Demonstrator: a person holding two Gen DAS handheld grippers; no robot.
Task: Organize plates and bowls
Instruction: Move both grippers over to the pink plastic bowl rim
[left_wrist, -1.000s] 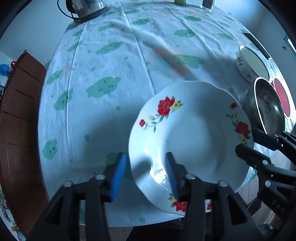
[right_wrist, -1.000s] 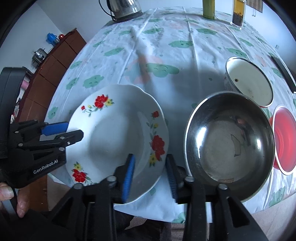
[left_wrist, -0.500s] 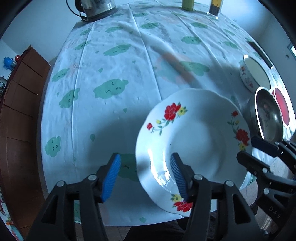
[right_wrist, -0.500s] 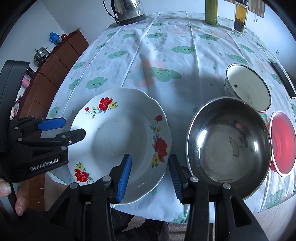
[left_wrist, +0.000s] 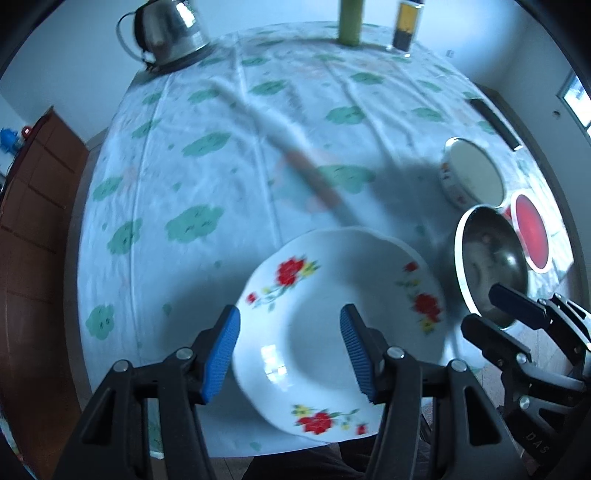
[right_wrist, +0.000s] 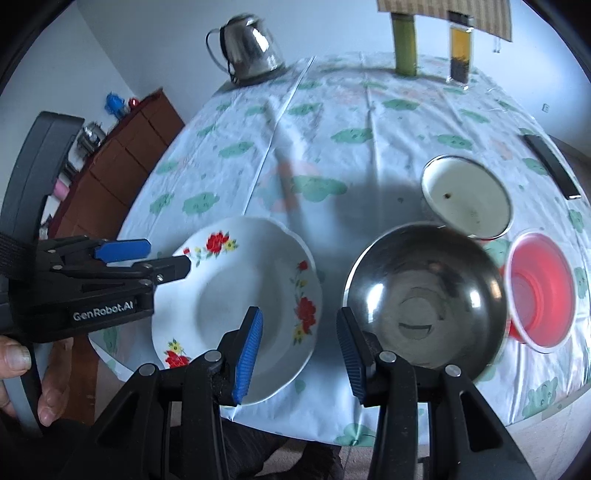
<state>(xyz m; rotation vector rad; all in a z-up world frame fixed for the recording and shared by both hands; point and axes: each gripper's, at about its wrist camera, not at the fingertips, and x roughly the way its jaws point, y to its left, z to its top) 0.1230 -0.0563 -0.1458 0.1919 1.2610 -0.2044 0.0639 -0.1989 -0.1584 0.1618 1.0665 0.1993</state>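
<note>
Hovering above the near edge of the tabletop (left_wrist: 207, 155), two grippers, both empty.

Item: floral plate (left_wrist: 332, 314), white with red flowers. Lying flat at the near edge of the tabletop, its near rim slightly past that edge. Round, so no long axis to align with; only the rim offers a hold.

Item: steel bowl (right_wrist: 424, 295). Sitting upright just beside the plate on its right, also at the near edge. Enamel bowl (right_wrist: 467, 197) touching or nearly touching its far rim, red bowl (right_wrist: 539, 291) tight against its right side, toward the right edge.

Left gripper (left_wrist: 290, 349): jaws roughly half spread, nothing between the pads; positioned over the near-left rim of the plate, one finger outside the rim, the other over the well. Clearly the nearer of the two to the plate.

Right gripper (right_wrist: 301, 352): jaws at a moderate gap, holding nothing; poised over the strip of cloth between plate and steel bowl, left finger above the plate's right rim, right finger above the bowl's left rim. Nearer to the bowl than the left gripper.

Judged relation for the coming move: plate directly below and ahead of the left gripper, bowl just right of the right gripper's centre line.
</note>
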